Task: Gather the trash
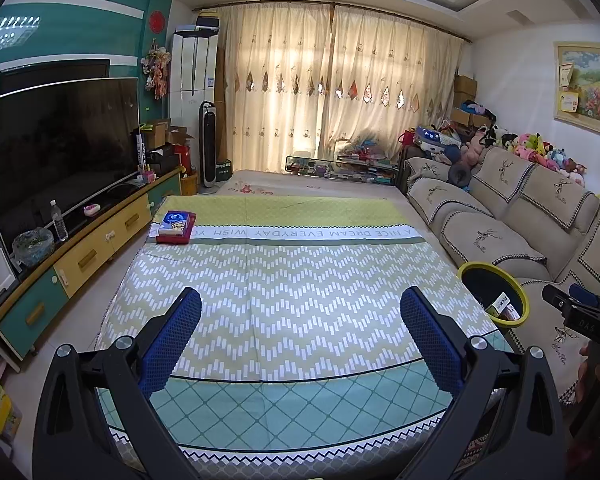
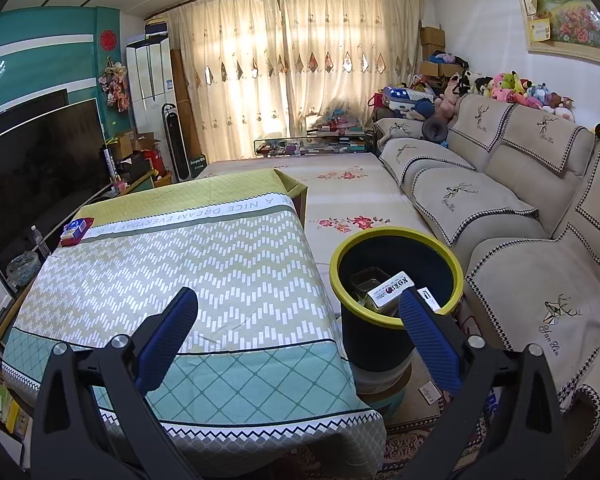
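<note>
A dark bin with a yellow-green rim (image 2: 396, 236) stands on the floor between the table and the sofa; it also shows in the left wrist view (image 1: 496, 270). Inside it lie a white carton (image 2: 388, 290) and a clear plastic box (image 2: 366, 278). My right gripper (image 2: 298, 300) is open and empty, above the table's right edge, its right finger over the bin's near rim. My left gripper (image 1: 300, 300) is open and empty over the patterned tablecloth (image 1: 292, 280). The right gripper's body (image 1: 580, 312) shows at the right edge of the left wrist view.
A red tray with a blue tissue pack (image 1: 175, 226) sits at the table's far left corner. A TV (image 1: 56, 148) on a low cabinet (image 1: 100, 248) with a water bottle (image 1: 59, 220) runs along the left. A sofa (image 2: 520, 216) lies right. A small card (image 2: 429, 394) lies on the rug.
</note>
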The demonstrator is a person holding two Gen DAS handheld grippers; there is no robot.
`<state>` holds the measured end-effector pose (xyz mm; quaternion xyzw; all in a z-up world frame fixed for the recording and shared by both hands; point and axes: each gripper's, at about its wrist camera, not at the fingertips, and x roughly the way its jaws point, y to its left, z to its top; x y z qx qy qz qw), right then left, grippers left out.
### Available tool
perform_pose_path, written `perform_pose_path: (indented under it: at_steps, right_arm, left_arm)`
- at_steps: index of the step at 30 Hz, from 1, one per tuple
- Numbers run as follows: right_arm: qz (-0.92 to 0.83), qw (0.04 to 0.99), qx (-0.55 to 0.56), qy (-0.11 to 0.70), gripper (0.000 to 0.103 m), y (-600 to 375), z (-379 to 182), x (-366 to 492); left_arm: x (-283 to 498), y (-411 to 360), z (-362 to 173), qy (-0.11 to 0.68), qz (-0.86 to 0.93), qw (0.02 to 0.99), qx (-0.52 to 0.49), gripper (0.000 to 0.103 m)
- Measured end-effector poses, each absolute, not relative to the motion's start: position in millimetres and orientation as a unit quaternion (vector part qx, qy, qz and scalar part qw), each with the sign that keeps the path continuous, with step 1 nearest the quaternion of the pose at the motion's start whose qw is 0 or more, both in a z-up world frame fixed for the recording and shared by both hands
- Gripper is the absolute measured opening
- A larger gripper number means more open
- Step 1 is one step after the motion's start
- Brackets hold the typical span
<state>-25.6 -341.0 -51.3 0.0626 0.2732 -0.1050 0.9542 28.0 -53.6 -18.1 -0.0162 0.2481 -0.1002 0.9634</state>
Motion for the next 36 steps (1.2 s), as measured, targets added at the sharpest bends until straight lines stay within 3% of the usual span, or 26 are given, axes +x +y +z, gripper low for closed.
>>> perform_pose_path:
  at_steps: [36]
  right_arm:
    - [-0.101,0.953,0.068,0.279,0.096,-337.9,-58.6,-22.1]
  left_arm:
    - [33.4,-57.7,-29.5,0.262,-0.107,0.959,-0.02,0.098]
